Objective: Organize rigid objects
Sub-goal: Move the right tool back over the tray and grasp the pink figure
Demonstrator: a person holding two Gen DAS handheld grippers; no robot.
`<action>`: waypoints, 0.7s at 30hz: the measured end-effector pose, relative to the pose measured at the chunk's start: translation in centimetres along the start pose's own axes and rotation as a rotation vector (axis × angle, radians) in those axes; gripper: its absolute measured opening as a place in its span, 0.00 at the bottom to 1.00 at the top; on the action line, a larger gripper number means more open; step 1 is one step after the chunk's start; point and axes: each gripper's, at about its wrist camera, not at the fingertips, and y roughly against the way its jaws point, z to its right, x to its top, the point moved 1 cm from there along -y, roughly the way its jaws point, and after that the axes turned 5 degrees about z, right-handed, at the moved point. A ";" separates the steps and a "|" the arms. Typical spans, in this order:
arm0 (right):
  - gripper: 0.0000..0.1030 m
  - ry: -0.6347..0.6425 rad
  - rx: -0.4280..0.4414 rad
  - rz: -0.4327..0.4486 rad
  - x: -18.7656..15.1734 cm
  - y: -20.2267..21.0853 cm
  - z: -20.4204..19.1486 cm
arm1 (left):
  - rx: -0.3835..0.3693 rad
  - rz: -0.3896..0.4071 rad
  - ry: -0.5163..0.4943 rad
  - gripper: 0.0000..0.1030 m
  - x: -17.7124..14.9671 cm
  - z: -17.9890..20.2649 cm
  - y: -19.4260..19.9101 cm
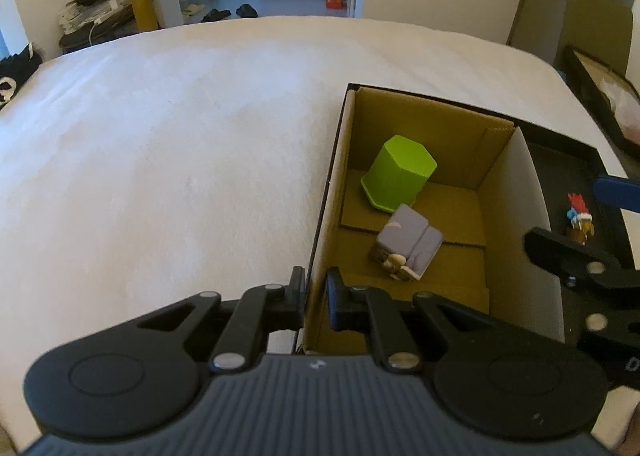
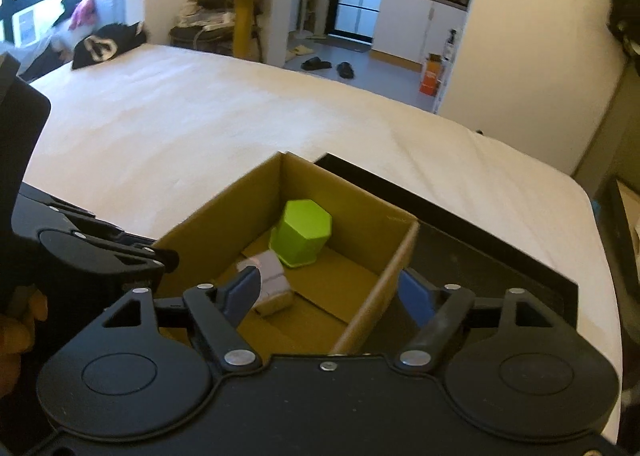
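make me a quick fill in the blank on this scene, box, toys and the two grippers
1. The green hexagonal cup lies inside the ____ box.
2. The left gripper is clamped on the box's ____.
3. The right gripper has its jaws ____, one finger on each side of a box wall.
4. The small red-topped figure sits in the ____ tray beside the box.

Missing words: cardboard; wall; open; black

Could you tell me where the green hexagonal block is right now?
The green hexagonal block sits inside the cardboard box toward its far end, just behind the grey toy.
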 end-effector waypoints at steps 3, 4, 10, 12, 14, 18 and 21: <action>0.77 -0.028 -0.030 0.007 -0.9 0.5 0.9 | 0.004 -0.005 -0.031 0.10 0.0 0.3 0.0; 0.79 -0.044 -0.039 0.007 -1.2 0.7 1.3 | 0.003 -0.012 -0.034 0.10 0.1 0.3 -0.1; 0.83 -0.158 -0.108 0.009 -3.9 1.4 3.7 | 0.013 -0.029 -0.055 0.10 0.3 0.6 0.0; 0.82 -0.188 -0.119 0.009 -4.9 1.7 4.4 | 0.024 -0.034 -0.074 0.11 0.4 1.0 0.0; 0.82 -0.229 -0.132 0.001 -5.8 1.8 5.2 | 0.035 -0.043 -0.097 0.14 0.5 1.4 0.0; 0.82 -0.278 -0.160 -0.021 -7.5 2.1 6.9 | 0.057 -0.062 -0.124 0.17 0.5 2.0 -0.2; 0.82 -0.313 -0.169 -0.054 -8.9 2.1 8.1 | 0.065 -0.092 -0.138 0.34 0.5 2.4 -0.5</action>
